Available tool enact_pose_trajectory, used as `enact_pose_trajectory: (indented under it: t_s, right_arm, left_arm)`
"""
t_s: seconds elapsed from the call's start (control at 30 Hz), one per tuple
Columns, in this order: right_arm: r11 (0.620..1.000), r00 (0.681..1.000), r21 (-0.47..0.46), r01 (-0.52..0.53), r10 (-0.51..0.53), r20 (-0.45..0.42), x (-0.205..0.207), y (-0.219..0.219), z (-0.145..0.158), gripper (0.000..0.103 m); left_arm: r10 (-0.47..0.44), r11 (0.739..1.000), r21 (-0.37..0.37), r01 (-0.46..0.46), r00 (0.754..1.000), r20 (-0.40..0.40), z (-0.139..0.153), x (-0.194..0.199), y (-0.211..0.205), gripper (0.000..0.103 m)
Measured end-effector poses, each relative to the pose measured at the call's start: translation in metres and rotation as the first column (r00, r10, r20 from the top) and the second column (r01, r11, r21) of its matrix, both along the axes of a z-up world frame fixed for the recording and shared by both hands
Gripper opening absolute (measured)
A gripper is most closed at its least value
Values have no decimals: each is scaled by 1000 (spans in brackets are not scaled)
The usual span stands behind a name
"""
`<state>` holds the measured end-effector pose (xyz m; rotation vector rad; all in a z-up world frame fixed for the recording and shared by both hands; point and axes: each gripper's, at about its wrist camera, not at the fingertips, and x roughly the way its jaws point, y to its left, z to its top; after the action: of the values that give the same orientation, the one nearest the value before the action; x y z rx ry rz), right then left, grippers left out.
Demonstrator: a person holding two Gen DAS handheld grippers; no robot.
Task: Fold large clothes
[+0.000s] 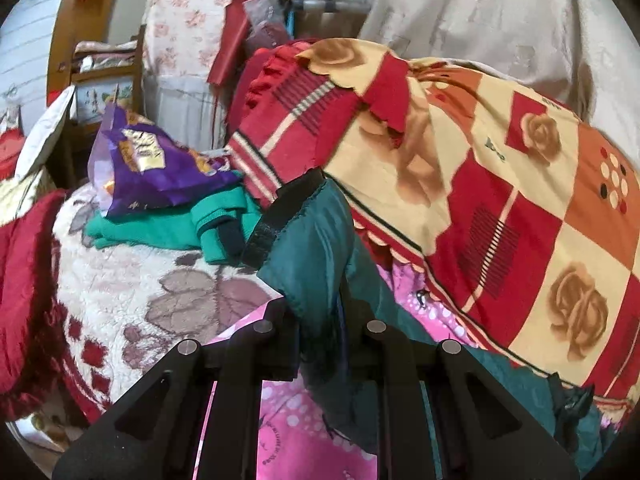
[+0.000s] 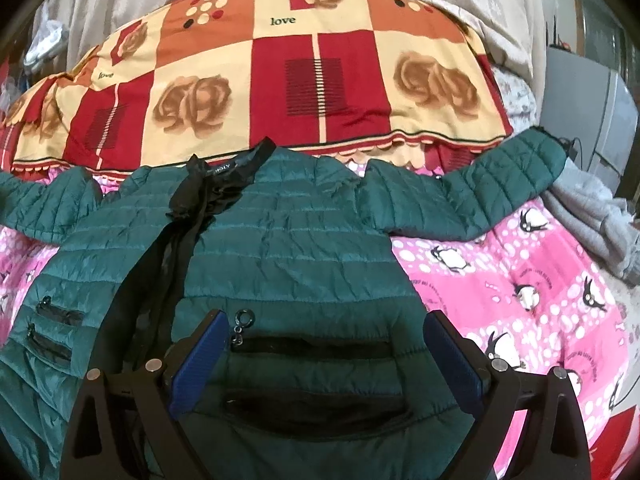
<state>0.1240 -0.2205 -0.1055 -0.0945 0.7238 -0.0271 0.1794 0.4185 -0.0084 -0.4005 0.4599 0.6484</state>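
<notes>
The jacket [image 2: 280, 248] lies flat, collar toward the pillow [image 2: 280, 68], sleeves spread sideways. The left gripper [image 1: 320, 320] pinches its fabric; the right gripper [image 2: 324, 352] gapes empty above it.

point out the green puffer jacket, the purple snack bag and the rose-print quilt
green puffer jacket [image 2: 288, 248]: right wrist view, middle of its quilted front
purple snack bag [image 1: 160, 168]: left wrist view, centre of the bag
rose-print quilt [image 2: 280, 80]: right wrist view, a red square
</notes>
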Motion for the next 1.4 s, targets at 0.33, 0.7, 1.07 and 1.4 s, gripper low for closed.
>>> enact_pose_trajectory:
  t_s: [0.33, 0.7, 1.07, 1.4]
  right_arm:
    - [994, 997, -81, 79, -81, -19, -10, -21, 12, 97]
    - [995, 994, -2, 105, -105, -19, -23, -62, 25, 97]
    - [988, 987, 63, 140, -144, 70, -43, -80, 9, 97]
    - [980, 981, 71, 187, -189, 35, -37, -87, -3, 97]
  left_arm:
    - [-319, 947, -28, 319, 948, 12, 14, 50, -107, 13]
    - [-551, 830, -121, 545, 834, -21, -24, 107, -299, 13]
    - [-729, 680, -145, 719, 684, -26, -44, 140, -452, 13]
    - [-867, 493, -235, 838, 494, -55, -94, 160, -551, 13]
